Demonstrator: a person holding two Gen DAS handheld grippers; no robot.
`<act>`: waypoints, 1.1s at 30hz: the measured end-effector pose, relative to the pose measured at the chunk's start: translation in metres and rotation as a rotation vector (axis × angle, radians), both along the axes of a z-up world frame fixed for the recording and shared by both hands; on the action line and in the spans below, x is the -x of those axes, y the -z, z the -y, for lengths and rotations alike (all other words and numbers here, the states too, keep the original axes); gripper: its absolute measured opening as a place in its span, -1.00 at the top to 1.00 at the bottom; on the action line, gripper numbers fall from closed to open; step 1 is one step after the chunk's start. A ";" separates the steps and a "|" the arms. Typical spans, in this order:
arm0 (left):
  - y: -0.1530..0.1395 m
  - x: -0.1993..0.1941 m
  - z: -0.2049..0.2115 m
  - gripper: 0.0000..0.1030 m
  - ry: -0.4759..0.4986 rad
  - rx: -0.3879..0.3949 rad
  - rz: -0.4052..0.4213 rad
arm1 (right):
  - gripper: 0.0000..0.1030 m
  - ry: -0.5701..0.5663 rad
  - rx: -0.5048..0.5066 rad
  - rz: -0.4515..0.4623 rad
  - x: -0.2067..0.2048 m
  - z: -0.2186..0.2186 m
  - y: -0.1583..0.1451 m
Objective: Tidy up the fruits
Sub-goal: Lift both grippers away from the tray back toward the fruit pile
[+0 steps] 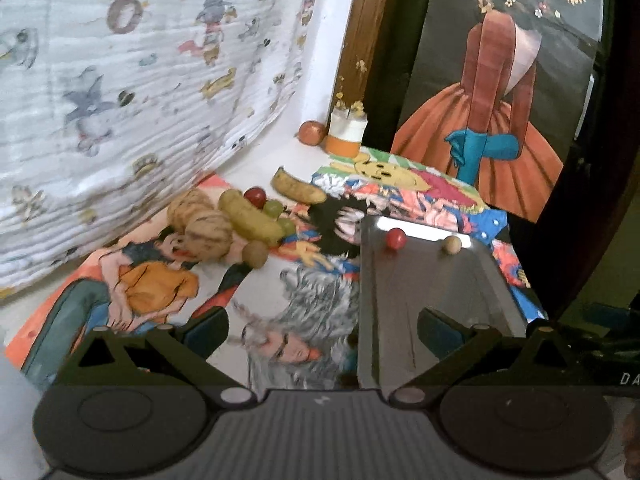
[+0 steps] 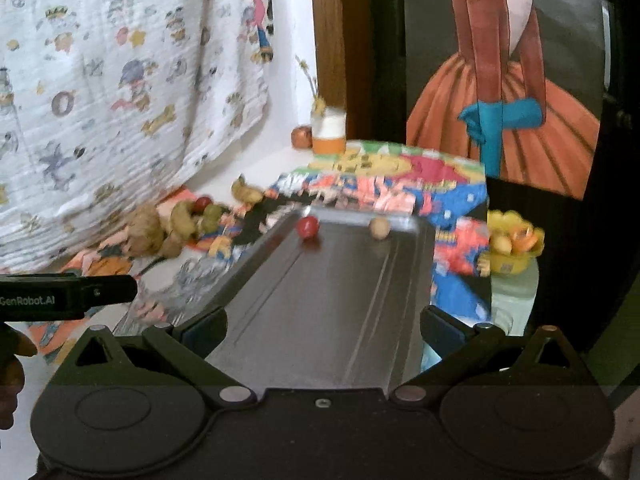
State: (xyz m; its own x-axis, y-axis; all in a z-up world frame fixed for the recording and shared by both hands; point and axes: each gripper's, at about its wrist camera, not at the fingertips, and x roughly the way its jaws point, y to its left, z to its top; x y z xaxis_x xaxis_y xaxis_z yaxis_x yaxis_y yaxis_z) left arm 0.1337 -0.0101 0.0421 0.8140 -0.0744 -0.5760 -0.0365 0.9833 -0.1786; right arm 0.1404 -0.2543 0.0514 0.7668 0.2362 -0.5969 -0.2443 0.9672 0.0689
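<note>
Both tongs fill the lower part of their views, spread wide with nothing between the pads: the left gripper (image 1: 322, 330) hangs over the painted table cover beside the tray's left edge, and the right gripper (image 2: 324, 330) hangs over the near end of the metal tray (image 2: 320, 320).

Only two pieces lie in the tray, a red round fruit (image 2: 307, 227) and a tan round fruit (image 2: 379, 227), both against its far wall. The rest sit in a heap (image 1: 236, 220) to the tray's left, near the hanging printed cloth (image 1: 120, 100): two striped pale fruits, a yellow-green banana, a red ball, green grapes and a small brown ball, all touching. A second banana (image 1: 298, 189) lies apart behind them.

Judging from the smooth tray floor, round fruit set down quickly could roll. Pulling one piece from the heap may set its neighbours moving, and the brown ball (image 1: 255, 253) sits loose at the front edge. A wide-spread reach may also snag the cloth.

Open room is best between heap and tray, over bare cover. On the right, the table ends just beyond the tray, with a yellow bowl of fruit (image 2: 514, 242) below or beyond that edge; a sideways swing there risks knocking it. An orange-banded jar (image 1: 346, 130) and an apple-like fruit (image 1: 312, 132) stand in the far corner, well clear.
</note>
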 end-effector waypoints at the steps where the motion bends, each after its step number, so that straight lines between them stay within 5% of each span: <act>1: 0.001 0.003 -0.001 -0.99 0.006 0.001 -0.006 | -0.99 0.001 0.005 -0.019 0.004 -0.001 0.002; 18: 0.025 0.037 -0.023 -0.99 -0.014 -0.036 -0.105 | -0.99 -0.095 0.067 -0.234 0.028 -0.023 0.030; 33: 0.032 0.037 -0.051 -0.99 -0.063 -0.040 -0.152 | -0.99 -0.158 0.080 -0.264 0.018 -0.044 0.033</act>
State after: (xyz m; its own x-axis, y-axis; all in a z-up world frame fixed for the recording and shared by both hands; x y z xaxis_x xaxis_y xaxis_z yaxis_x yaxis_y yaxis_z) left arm 0.0968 0.0407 0.0102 0.7195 -0.0007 -0.6945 -0.1219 0.9843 -0.1274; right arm 0.1222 -0.2099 0.0181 0.5401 0.2842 -0.7922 -0.3759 0.9236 0.0751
